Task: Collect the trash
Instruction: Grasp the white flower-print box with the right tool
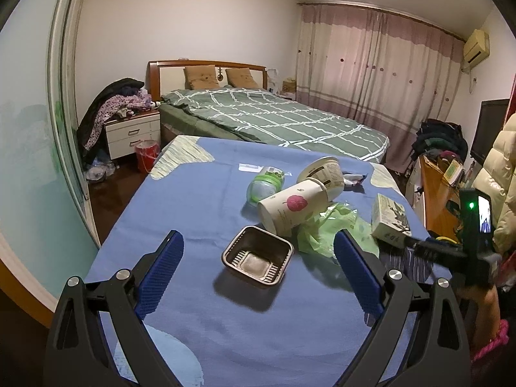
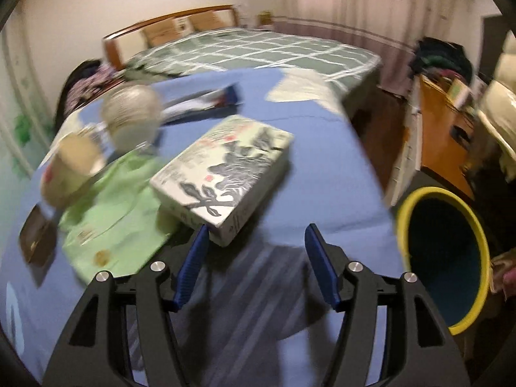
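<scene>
**Blue table, box up next**

Blue cloth covers the table (image 1: 200,200), and the trash sits bunched toward its far right part. Off the right edge, on the floor, stands the bin (image 2: 445,258), yellow rim, mouth tilted toward you in the right wrist view.

Biggest piece: the box (image 2: 222,174), printed cardboard, lying flat. Its long axis runs from near-left to far-right in the right wrist view, one short end pointing at your right gripper (image 2: 254,242). It's probably light & stiff, maybe empty, so it'll crush if you squeeze hard. Grab across the narrow width at the near end. Your right jaws are apart w/ nothing between them; the left pad (image 2: 193,258) is just at the box's near corner, but blur hides whether it touches.

Green bag (image 1: 325,229) next: soft, floppy, pinch a bunched fold. It lies partly under the box and the cup (image 1: 290,206), which is on its side, mouth toward you; paper, light, dents easily.

Brown tray (image 1: 258,254) sits upright, thin plastic, take it by a wall. Your left gripper (image 1: 258,274) hangs wide open, empty, tray just ahead between the jaws.
</scene>
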{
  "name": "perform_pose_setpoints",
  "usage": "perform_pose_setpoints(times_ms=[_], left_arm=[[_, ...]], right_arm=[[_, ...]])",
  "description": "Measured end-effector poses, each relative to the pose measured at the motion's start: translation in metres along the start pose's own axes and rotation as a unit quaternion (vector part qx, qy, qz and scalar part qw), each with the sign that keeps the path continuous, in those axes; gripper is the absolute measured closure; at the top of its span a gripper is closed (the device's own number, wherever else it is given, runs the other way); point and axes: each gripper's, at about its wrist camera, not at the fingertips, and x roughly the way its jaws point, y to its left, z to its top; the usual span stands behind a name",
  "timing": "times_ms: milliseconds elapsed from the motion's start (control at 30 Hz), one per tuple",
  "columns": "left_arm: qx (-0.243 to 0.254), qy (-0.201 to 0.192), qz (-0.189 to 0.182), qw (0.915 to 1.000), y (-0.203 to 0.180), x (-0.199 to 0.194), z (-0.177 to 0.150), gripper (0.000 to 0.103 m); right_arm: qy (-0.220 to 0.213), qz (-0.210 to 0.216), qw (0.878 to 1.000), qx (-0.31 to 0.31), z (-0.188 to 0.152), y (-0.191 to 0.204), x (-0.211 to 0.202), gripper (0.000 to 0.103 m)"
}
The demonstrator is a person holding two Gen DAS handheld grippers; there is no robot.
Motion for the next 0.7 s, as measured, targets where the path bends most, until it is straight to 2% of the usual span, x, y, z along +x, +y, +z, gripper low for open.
perform_pose_setpoints(times_ms=[133, 200, 300, 400, 700], left_arm=[[0.001, 0.001, -0.003, 1.0000, -0.002, 0.002, 0.000, 0.010], [0.000, 0.001, -0.005, 1.0000, -0.001, 0.002, 0.001, 0.010], [0.001, -0.001, -0.008, 1.0000, -0.001, 0.001, 0.001, 0.010], [0.001, 0.000, -0.009, 1.0000, 0.001, 0.001, 0.001, 0.010], [-0.001, 0.005, -0.022, 0.9997, -0.002, 0.003, -0.003, 0.010]], right_arm=[[-0.016, 0.011, 1.000, 0.010, 0.005, 0.002, -0.006, 0.043], [-0.026, 0.018, 0.999, 0.010, 0.006, 0.008, -0.008, 0.030], [-0.045, 0.013, 0.999, 0.022, 0.011, 0.016, -0.006, 0.017], [-0.034, 0.017, 0.998, 0.046, 0.016, 0.018, 0.004, 0.016], [-0.019, -0.001, 0.998, 0.063, 0.021, 0.026, 0.027, 0.011]])
